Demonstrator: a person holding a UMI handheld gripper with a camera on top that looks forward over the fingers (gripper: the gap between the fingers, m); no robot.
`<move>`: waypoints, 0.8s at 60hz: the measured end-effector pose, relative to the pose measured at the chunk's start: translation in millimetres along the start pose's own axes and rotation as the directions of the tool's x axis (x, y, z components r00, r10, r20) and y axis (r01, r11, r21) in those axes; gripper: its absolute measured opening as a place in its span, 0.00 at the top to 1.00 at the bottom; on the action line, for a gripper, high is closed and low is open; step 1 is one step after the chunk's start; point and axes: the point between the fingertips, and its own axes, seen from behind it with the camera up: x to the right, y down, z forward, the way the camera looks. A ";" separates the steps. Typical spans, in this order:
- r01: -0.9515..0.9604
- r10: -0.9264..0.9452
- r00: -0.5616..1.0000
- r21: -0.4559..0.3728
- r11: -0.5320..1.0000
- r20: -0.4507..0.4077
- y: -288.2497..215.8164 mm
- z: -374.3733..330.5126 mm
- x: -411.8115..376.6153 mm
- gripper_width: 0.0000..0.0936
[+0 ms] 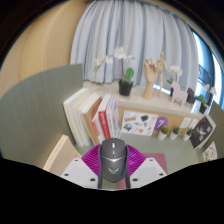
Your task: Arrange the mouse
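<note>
You are carrying the grey and black computer mouse [113,160], pinched between the magenta-padded fingers of your gripper [113,178], which are pressing on both its sides. This looks like the transport step; next you are needing a clear spot on the pale wooden desk [60,152] to lower it squarely. The upright white books [92,118] beyond are showing spine lettering too small to read.

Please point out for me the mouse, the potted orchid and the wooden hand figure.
mouse [114,160]: gripper view, its grey back, between the tool's fingers.
potted orchid [126,86]: gripper view, its dark pot.
wooden hand figure [151,73]: gripper view, its palm.
</note>
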 end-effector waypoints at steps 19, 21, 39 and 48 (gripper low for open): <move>-0.031 0.043 0.992 0.103 0.994 -0.119 -66.8 3.6 137.8 0.66; -0.029 0.039 0.990 0.076 0.997 -0.134 -52.5 15.0 151.6 0.66; -0.127 0.113 0.989 -0.164 0.978 -0.094 112.0 127.5 185.3 0.67; -0.133 0.124 0.991 -0.242 0.961 -0.054 163.9 156.2 173.8 0.64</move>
